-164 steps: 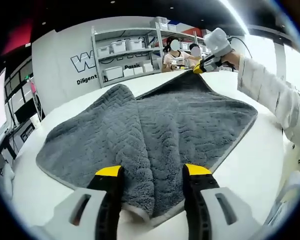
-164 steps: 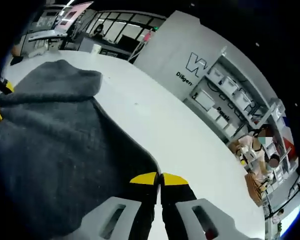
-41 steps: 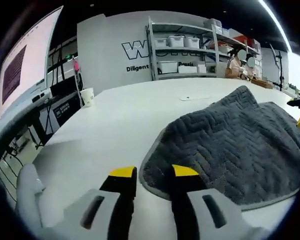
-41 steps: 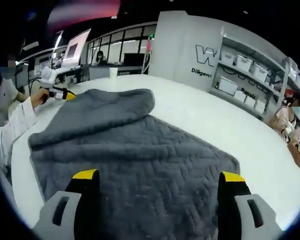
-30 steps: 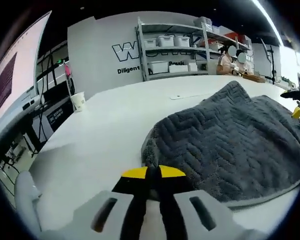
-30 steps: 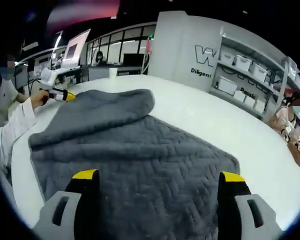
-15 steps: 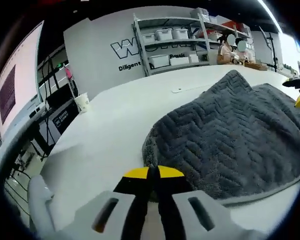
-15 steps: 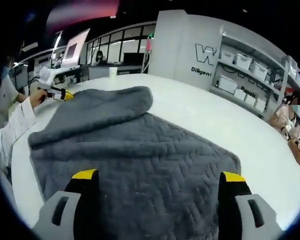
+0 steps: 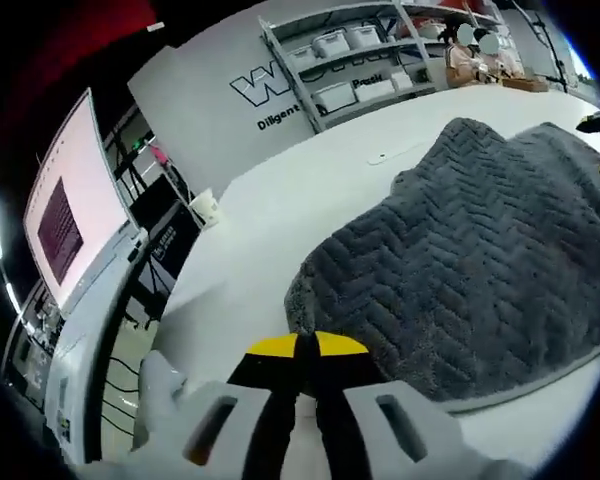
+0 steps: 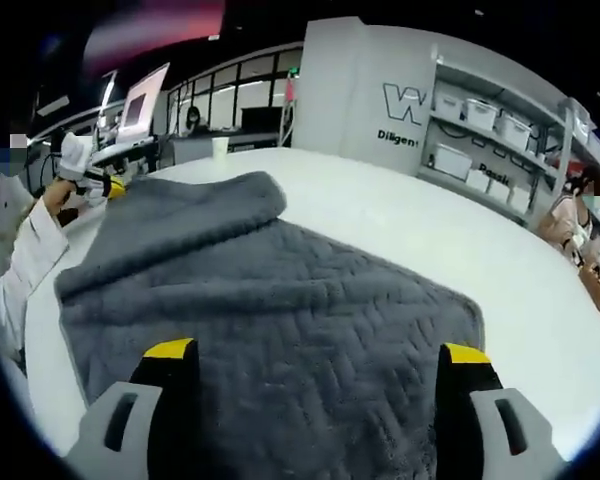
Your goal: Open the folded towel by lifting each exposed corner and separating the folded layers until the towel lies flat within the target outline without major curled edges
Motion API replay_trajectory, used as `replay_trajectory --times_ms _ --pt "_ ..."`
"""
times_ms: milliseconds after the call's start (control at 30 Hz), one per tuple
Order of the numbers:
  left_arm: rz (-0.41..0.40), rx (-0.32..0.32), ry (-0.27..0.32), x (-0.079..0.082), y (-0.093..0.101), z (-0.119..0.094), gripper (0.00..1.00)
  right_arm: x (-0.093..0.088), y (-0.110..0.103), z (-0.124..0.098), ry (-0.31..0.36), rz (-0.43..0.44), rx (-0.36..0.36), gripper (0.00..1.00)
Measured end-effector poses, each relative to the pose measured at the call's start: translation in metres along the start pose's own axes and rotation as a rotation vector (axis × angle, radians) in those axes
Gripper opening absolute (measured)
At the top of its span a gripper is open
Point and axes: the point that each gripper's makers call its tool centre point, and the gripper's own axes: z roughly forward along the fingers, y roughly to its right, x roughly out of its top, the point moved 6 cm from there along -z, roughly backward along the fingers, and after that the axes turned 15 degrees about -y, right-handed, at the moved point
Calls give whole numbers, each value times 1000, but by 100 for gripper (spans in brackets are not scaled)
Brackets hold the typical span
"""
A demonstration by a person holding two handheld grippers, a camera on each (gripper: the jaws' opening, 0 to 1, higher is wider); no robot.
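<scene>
Towel (image 9: 460, 260) fills the right of the left gripper view, on the table (image 9: 280, 220). Left gripper (image 9: 296, 345), previously spread, now pinches its corner and lifts. Right gripper (image 10: 320, 352) stays spread above it; 1 fold remains.

Grey wall (image 10: 350, 70), storage shelves (image 10: 480, 130), white table (image 10: 400, 230)

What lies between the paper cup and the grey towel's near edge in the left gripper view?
Bare white table: in the left gripper view nothing sits between the paper cup and the towel.
</scene>
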Motion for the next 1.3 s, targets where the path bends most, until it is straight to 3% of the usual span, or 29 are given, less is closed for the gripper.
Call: replay_trajectory --times_ms 133,333,500,933,1067,1233,1300 --pt "21 54 -16 -6 -2 -11 3 1 -1 0 2 -1 10 98" --pt "18 86 -48 -26 -9 -23 3 1 -4 0 3 -7 19 98" --pt "32 194 -130 -49 -23 -35 3 2 -3 -1 9 -4 22 98" --pt "31 238 -208 -85 -22 -32 4 3 -4 -2 16 -1 20 97" --pt "-22 160 -169 -85 -18 -30 10 5 -3 -1 24 9 27 98" --pt "-80 30 -107 -73 -9 -38 41 5 -2 -2 25 9 24 98" --pt "-115 -80 -42 -62 2 -43 51 5 -1 -3 31 12 24 98"
